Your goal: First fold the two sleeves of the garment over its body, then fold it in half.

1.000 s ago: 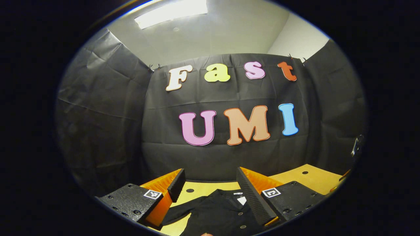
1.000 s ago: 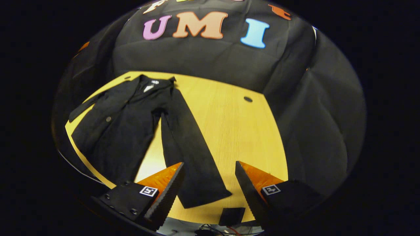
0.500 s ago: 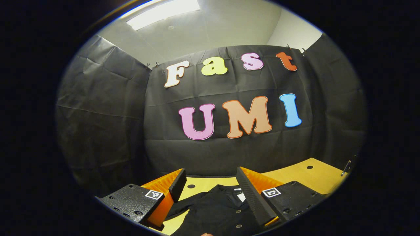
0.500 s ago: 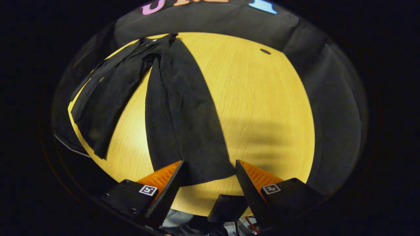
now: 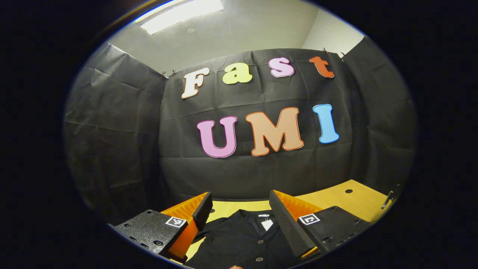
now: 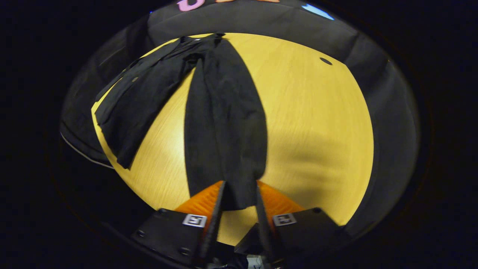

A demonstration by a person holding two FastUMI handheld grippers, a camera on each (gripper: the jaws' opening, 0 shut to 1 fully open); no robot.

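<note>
- Right gripper [image 6: 238, 194] at bottom centre of the right gripper view, fingers closing in on the sleeve [image 6: 226, 119] end; contact unclear, so can't tell if it's gripping.
- Garment [image 6: 143, 93] lying spread on the desk [image 6: 317, 123], upper left of frame.
- Left gripper [image 5: 239, 209] hanging above the collar at bottom centre of the left gripper view, fingers wide apart, holding nothing.

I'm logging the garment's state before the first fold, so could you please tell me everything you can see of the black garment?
The black garment is a dark, matte, soft-looking button-front top lying flat on the yellow wooden table. In the left gripper view its collar, a white neck tag and small round buttons down the front show. In the right gripper view one long sleeve stretches away from the body toward the camera, its cuff end lying between the right gripper fingers, which stand close on either side of it.
</note>
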